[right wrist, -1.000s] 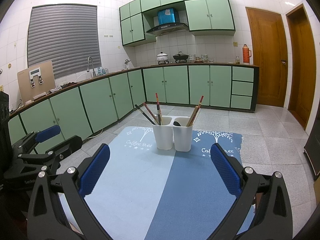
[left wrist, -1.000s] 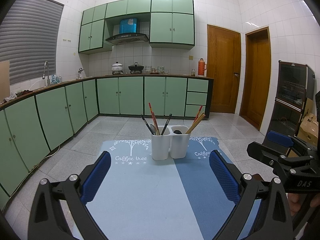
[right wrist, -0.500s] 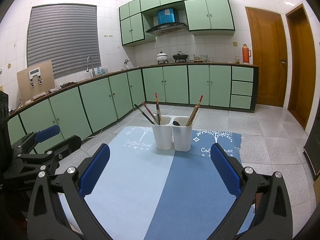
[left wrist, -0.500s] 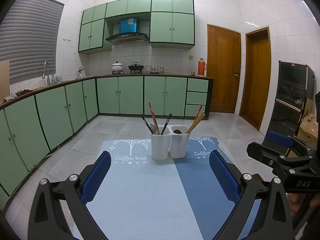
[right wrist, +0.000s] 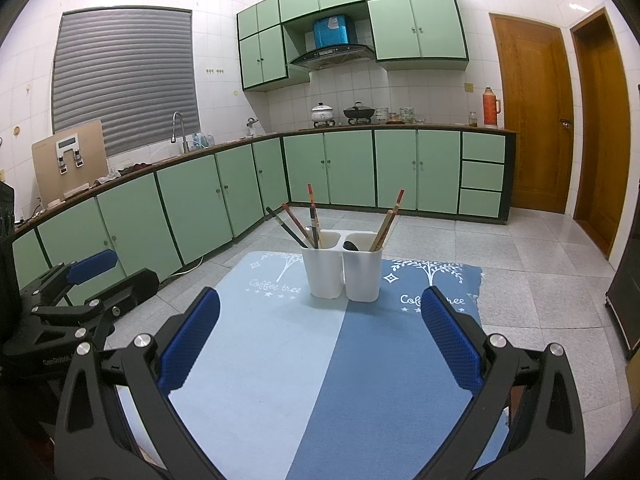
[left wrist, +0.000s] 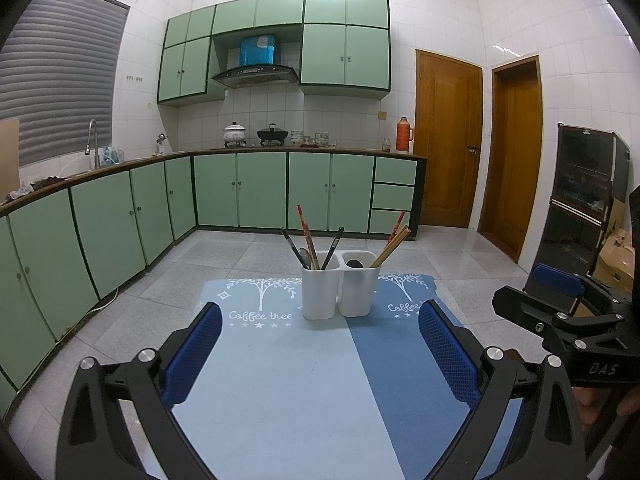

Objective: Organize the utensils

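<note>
A white two-compartment utensil holder [left wrist: 338,288] [right wrist: 342,274] stands on the far part of a two-tone blue mat [left wrist: 288,380] [right wrist: 312,368]. Its left compartment holds dark and reddish chopsticks [left wrist: 306,240] [right wrist: 312,216] and a spoon. Its right compartment holds wooden chopsticks [left wrist: 394,242] [right wrist: 388,220] and a dark spoon head [left wrist: 354,264]. My left gripper [left wrist: 320,352] is open, well short of the holder, nothing between its blue pads. My right gripper [right wrist: 320,340] is open too, also short of the holder and empty.
Green cabinets [left wrist: 120,216] run along the left and back walls, with pots [left wrist: 272,134] on the counter. Two wooden doors [left wrist: 448,140] are at the right, beside a dark cabinet [left wrist: 580,196] and cardboard boxes [left wrist: 616,256]. Grey tiled floor surrounds the mat.
</note>
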`<state>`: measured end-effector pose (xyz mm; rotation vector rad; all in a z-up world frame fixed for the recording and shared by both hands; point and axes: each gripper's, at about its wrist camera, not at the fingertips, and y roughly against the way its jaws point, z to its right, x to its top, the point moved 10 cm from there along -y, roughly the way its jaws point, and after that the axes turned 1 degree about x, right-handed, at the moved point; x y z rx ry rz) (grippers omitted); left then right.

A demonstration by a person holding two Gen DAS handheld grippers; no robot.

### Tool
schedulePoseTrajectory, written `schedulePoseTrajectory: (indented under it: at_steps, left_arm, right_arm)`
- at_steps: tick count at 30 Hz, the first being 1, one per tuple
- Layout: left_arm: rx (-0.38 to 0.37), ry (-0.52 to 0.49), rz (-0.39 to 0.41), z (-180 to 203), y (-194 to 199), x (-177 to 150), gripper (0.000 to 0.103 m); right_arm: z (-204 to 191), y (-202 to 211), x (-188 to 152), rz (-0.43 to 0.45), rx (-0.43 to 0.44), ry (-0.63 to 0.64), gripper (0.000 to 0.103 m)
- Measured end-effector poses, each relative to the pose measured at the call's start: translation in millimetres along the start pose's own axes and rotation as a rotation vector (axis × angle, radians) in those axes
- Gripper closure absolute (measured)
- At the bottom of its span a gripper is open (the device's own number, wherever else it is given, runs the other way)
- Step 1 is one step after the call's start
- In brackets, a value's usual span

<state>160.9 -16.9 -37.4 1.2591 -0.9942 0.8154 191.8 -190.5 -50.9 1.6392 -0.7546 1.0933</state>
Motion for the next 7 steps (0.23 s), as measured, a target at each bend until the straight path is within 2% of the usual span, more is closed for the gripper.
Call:
schedulePoseTrajectory:
  at_steps: [7]
  left_arm:
    - [0.002, 0.002, 0.000, 1.9, -0.3, 0.6, 0.006]
  right_arm:
    - [-0.4, 0.1, -0.3, 0.000, 0.000, -0.001, 0.005]
